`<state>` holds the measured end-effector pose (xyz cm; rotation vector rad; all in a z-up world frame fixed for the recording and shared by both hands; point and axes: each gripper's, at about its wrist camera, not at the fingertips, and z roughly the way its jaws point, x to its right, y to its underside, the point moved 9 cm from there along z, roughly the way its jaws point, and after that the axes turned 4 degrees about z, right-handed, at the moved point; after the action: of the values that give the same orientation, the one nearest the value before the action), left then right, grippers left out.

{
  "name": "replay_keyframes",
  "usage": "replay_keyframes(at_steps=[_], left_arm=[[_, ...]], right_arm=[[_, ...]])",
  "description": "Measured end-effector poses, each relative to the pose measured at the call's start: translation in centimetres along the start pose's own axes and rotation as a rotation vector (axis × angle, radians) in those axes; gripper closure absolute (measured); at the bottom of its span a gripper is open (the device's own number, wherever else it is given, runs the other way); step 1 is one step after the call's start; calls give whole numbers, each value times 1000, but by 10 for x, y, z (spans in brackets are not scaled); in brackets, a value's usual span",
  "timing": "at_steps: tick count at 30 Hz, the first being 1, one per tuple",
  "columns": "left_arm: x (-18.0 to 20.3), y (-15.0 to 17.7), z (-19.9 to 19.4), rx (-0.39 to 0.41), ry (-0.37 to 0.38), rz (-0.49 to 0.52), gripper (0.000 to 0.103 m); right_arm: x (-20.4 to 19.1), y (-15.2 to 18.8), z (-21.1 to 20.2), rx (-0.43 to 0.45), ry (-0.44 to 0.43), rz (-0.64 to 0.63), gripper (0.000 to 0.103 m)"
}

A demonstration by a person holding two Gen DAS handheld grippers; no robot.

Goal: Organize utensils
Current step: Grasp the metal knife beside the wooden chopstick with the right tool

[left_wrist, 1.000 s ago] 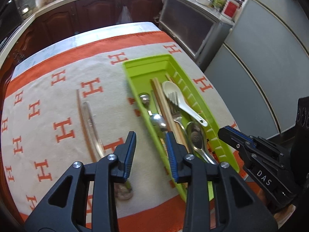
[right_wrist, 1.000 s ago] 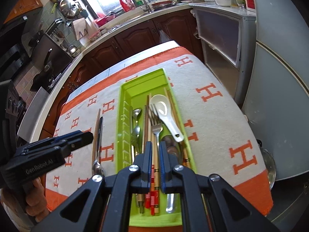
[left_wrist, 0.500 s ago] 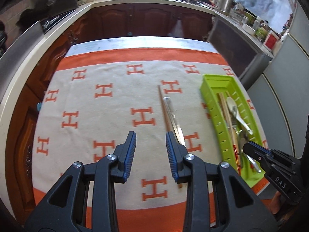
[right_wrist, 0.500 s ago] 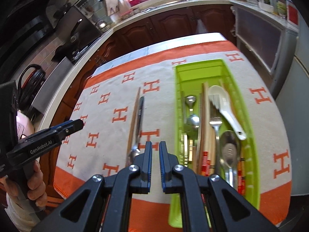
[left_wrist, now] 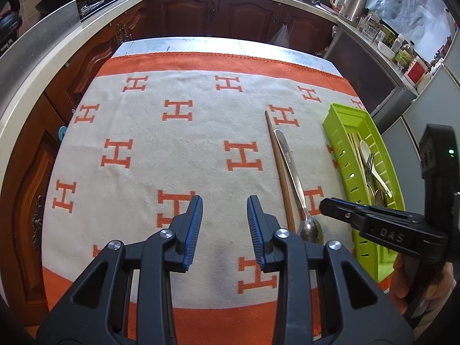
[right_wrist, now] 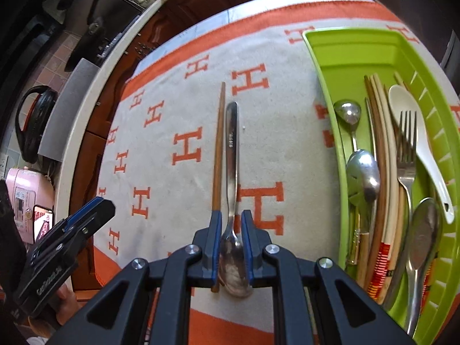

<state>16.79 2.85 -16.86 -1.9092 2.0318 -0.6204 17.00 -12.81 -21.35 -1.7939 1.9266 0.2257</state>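
A: Since a second ago both cameras have swung off the green tray and over the open cloth; what sits furthest left now?

B: Furthest left is the left hand-held gripper (left_wrist: 224, 224), hovering over the H-patterned cloth (left_wrist: 178, 149) that covers the surface, its blue-padded fingers (left_wrist: 194, 224) spread apart with nothing between them

A: And next along?

B: One wooden chopstick (right_wrist: 218, 155) lies on the cloth, running away from the camera, and just beside it on its right lies a steel spoon (right_wrist: 232, 155), bowl nearest the camera, the two almost parallel

A: Where is the right hand-held gripper?

B: It (right_wrist: 231, 240) is low over the spoon's bowl end; its fingers stand narrowly apart, one on each side of the bowl, and I cannot tell whether the pads actually press on it. The left finger covers the chopstick's near end

A: And to the right?

B: The green tray (right_wrist: 353, 49) sits near the cloth's right edge, well apart from the loose pair. Inside lie more spoons, a bundle of chopsticks, a fork (right_wrist: 406, 149) and a white plastic spoon (right_wrist: 414, 132) resting across the fork
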Motion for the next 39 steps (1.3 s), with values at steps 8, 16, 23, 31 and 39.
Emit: replay_keyframes(at_steps=[8,16,23,31,39], left_arm=[[-11,3,13,-21,27,-31,74],[-11,9,26,-47,49,-34,74],[0,9,35,-59,57,-4,74],[35,10,53,-86,76,70,74],[66,16,83,-148,89,99,74]], right_arm=[[2,3,23,-79,16,30,90],[-6,4,30,-100,-22,49,96],[-3,6,20,-29,17,30,98],[2,5,-5,82,62,-1,101],[10,3,-21,133,36,30,101]])
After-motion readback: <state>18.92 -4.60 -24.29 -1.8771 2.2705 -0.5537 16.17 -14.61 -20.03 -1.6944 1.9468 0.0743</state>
